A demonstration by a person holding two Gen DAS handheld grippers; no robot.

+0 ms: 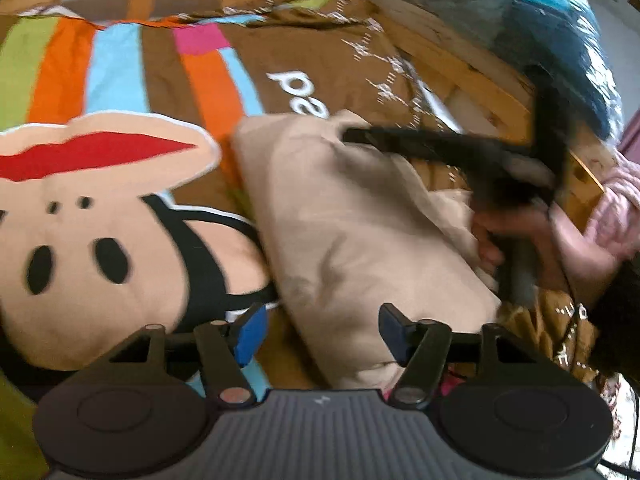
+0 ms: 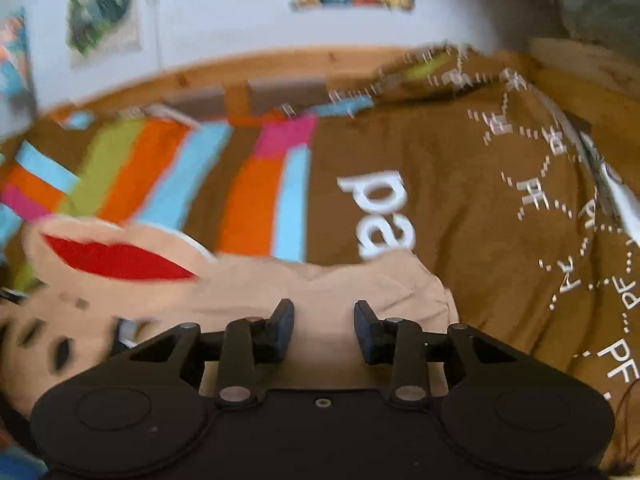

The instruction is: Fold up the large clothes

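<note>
Beige garment (image 1: 352, 240), one, lies on one patterned bedspread (image 2: 460, 200).

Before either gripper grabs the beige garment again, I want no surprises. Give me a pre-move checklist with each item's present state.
1. Left gripper jaws empty: ok, open above the beige garment, no cloth pinched.
2. Right gripper jaws empty: ok, open, garment only beneath.
3. Garment folded up on the bedspread: ok, a compact bundle.
4. Fold edges aligned: cannot tell, pictures blurred.
5. Grippers clear of each other: ok, right gripper sits further along the garment.
</note>
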